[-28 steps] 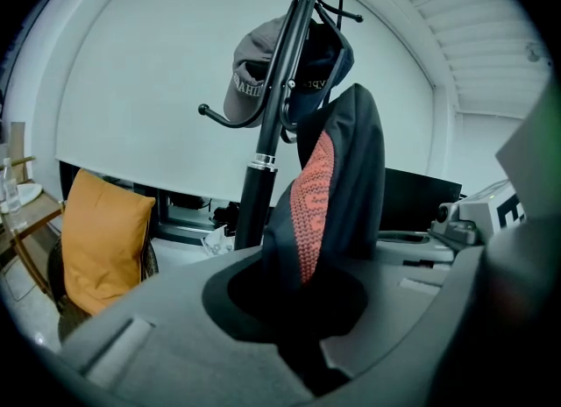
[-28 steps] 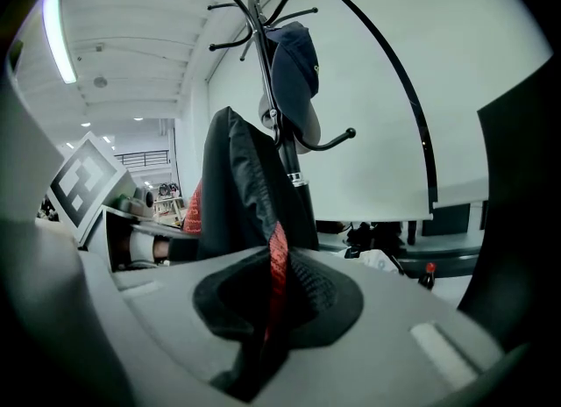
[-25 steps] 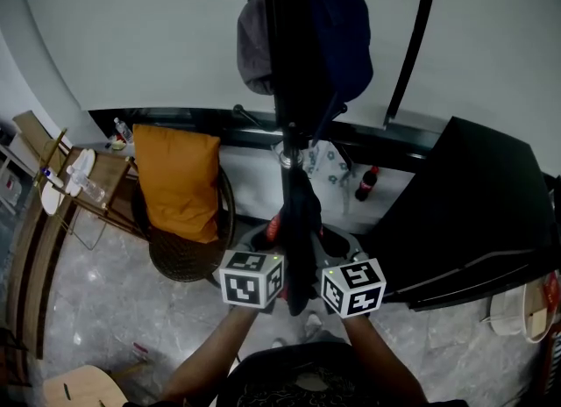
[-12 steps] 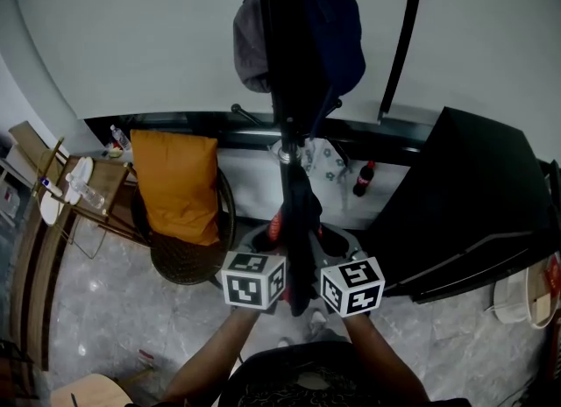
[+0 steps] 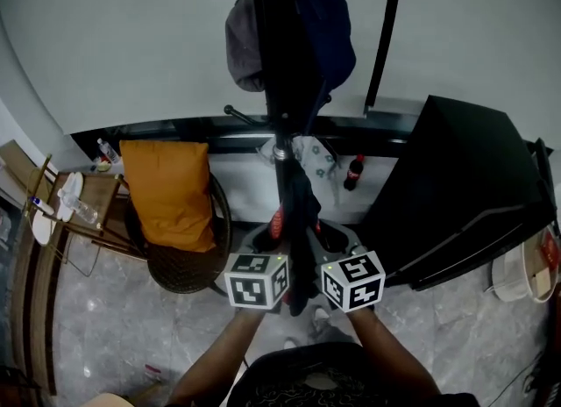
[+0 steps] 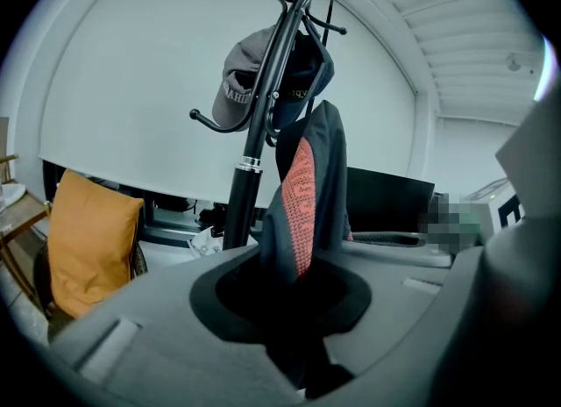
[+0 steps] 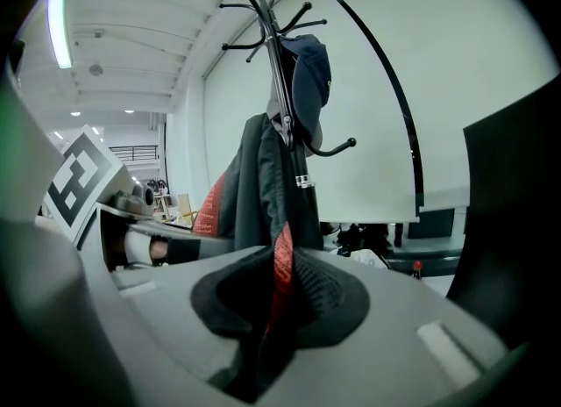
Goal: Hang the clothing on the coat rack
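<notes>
Dark jacket with red mesh lining (image 5: 300,212) is hanging lengthwise down the black metal coat rack (image 5: 270,63) at frame centre, rising straight up from both grippers, which are equally near. The left gripper (image 6: 294,287) has just been easing its jaws apart around the cloth between them, while the right gripper (image 7: 267,309) is pinching the hem tight. Lettering on the grey cap (image 6: 237,89) is showing too small to read.

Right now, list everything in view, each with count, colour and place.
coat rack: 1, black, centre
grey cap: 1, grey, on an upper hook
navy cap: 1, navy, on an upper hook
garment: 1, dark with red lining, hanging down the pole
cushion: 1, orange, on the chair
chair: 1, dark, round, left of rack
bottle: 1, dark with red cap, right of pole
panel: 1, black, right
left gripper: grey, jaws just been opening, garment between them
right gripper: grey, shut on garment
</notes>
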`<control>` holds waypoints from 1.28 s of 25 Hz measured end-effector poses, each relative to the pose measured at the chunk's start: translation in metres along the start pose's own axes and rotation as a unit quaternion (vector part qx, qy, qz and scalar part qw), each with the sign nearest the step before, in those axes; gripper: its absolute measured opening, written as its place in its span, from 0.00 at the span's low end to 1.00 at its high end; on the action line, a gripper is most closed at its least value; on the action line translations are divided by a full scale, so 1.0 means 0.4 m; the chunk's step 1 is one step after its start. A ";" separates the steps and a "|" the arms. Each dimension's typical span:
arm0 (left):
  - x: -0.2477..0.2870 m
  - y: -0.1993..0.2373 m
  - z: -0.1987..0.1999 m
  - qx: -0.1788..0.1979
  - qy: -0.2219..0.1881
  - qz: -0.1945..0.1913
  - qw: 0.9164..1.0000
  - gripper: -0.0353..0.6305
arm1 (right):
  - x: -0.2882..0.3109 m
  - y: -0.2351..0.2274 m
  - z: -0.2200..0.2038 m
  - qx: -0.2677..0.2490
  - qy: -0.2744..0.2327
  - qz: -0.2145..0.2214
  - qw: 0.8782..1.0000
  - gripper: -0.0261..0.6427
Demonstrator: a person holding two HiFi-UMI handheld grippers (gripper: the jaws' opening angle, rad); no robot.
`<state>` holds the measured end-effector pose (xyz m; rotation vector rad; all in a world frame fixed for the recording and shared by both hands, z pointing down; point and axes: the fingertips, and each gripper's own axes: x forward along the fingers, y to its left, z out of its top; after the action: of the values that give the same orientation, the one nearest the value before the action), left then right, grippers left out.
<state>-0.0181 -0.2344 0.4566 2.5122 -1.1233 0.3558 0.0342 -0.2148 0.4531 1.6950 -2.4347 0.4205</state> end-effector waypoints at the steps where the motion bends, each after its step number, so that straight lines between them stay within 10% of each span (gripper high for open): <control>1: -0.003 0.002 -0.001 -0.002 -0.002 -0.001 1.000 0.14 | -0.001 0.004 -0.001 -0.004 0.002 -0.003 1.000 0.12; 32: -0.076 -0.028 0.011 -0.004 -0.031 -0.002 1.000 0.26 | -0.066 0.042 0.000 -0.007 -0.005 -0.016 1.000 0.17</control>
<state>-0.0289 -0.2093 0.4389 2.5329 -1.1404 0.2739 0.0278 -0.1858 0.4434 1.7317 -2.4088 0.3911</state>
